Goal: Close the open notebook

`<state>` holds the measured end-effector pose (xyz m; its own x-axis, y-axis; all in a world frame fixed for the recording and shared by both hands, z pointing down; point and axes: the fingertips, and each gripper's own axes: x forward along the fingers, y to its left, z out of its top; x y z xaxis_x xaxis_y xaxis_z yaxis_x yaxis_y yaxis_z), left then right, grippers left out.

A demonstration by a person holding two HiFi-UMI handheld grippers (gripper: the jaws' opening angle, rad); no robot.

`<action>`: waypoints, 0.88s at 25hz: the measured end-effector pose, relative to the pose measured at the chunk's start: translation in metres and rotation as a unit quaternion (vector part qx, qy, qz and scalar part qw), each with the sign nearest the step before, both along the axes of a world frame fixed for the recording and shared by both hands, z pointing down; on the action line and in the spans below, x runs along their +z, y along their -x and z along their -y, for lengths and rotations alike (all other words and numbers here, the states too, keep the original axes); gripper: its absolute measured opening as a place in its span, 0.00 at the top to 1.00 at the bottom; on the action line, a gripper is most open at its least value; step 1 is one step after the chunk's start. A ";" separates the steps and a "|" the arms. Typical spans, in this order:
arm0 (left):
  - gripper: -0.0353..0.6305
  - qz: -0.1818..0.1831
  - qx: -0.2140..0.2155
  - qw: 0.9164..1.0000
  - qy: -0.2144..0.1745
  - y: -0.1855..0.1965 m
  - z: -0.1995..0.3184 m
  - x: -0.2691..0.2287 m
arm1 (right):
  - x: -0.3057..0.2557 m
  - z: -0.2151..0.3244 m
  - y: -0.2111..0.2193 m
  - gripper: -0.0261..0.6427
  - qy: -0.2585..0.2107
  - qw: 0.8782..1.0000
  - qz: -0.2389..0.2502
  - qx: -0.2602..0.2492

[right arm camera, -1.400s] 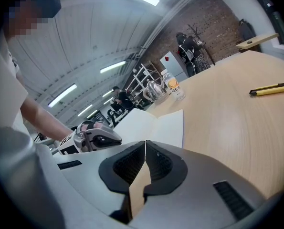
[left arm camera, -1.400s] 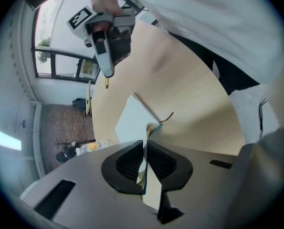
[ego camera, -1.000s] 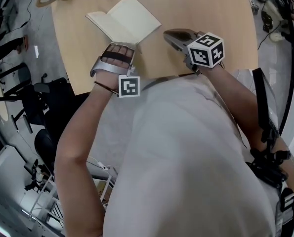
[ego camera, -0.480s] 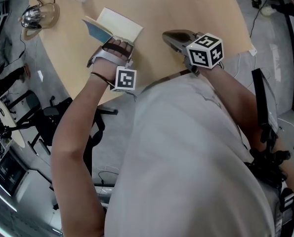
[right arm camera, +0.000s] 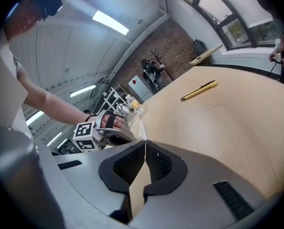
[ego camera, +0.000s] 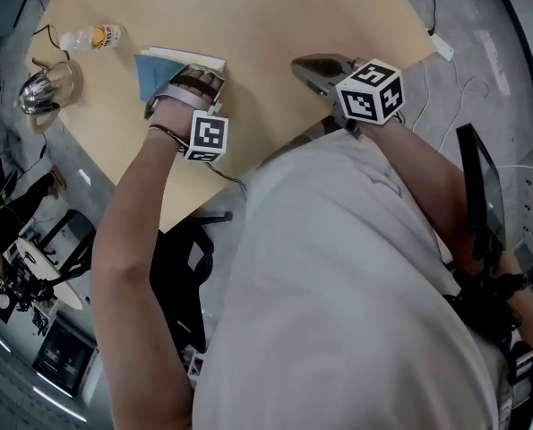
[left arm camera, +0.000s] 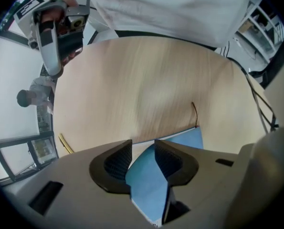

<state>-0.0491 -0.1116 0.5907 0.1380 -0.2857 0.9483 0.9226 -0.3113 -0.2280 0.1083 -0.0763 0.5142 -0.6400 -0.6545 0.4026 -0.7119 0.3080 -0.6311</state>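
Observation:
The notebook (ego camera: 155, 68) lies closed on the wooden table (ego camera: 275, 16), its blue cover up, at the left in the head view. My left gripper (ego camera: 187, 81) points steeply down right over its near right part. In the left gripper view the blue cover (left arm camera: 185, 140) shows below and between the jaws; they are opening and the pads (left arm camera: 118, 160) do not press on it. My right gripper (ego camera: 313, 64) hovers over bare table to the right, shut with nothing in it (right arm camera: 144, 149).
A small bottle (ego camera: 91, 38) and a glass teapot (ego camera: 40, 90) stand at the table's left edge, beyond the notebook. A yellow pen (right arm camera: 199, 90) lies farther out on the table. The table's near edge runs just under both hands.
The notebook went from open with cream pages up to closed with its blue cover up. My left gripper swung over leftward and down with the cover, then its jaws parted.

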 end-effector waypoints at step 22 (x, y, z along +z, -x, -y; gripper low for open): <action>0.71 -0.231 -0.270 0.933 -0.046 0.001 0.035 -0.075 | -0.019 0.003 0.028 0.94 -0.027 0.998 -0.006 -0.053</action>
<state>-0.0506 -0.1466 0.5161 0.3386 -0.5102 0.7906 0.4323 -0.6620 -0.6123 0.0802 -0.0793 0.4954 -0.7018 -0.6050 0.3762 -0.6811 0.4149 -0.6033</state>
